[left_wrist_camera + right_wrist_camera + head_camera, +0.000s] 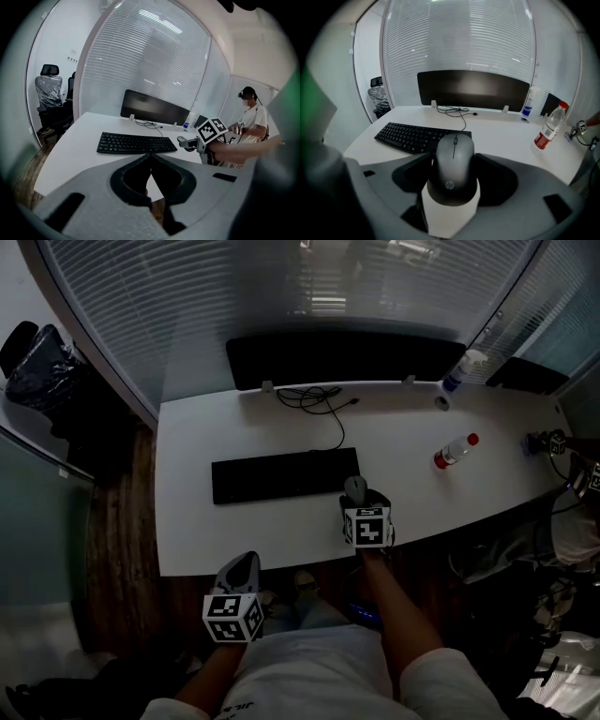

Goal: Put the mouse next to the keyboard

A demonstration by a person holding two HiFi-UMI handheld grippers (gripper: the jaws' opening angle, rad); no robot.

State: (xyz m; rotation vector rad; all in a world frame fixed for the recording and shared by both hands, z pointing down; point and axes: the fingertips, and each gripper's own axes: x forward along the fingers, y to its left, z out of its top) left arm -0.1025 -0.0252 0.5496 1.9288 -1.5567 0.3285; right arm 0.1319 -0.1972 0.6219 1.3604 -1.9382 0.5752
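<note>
Looking down in the head view, a black keyboard (281, 474) lies across the white desk (187, 521), and the mouse (354, 487) sits just beside its right end, between the jaws of the right gripper (356, 495). The left gripper (242, 568) hangs off the near edge of the desk, above the person's lap. A bottle (455, 451) with a red cap stands well to the right.

Only the left gripper view shows that gripper's jaws, which are closed tip to tip with nothing between them. It also shows a wrapped chair (48, 89) and a second person (253, 119).

The right gripper view shows the jaws spread wide, their pads against the mouse's two sides. An "hp" logo (449, 184) can be read on the mouse, which no other view resolves. I cannot tell whether the mouse rests on the desk.
</note>
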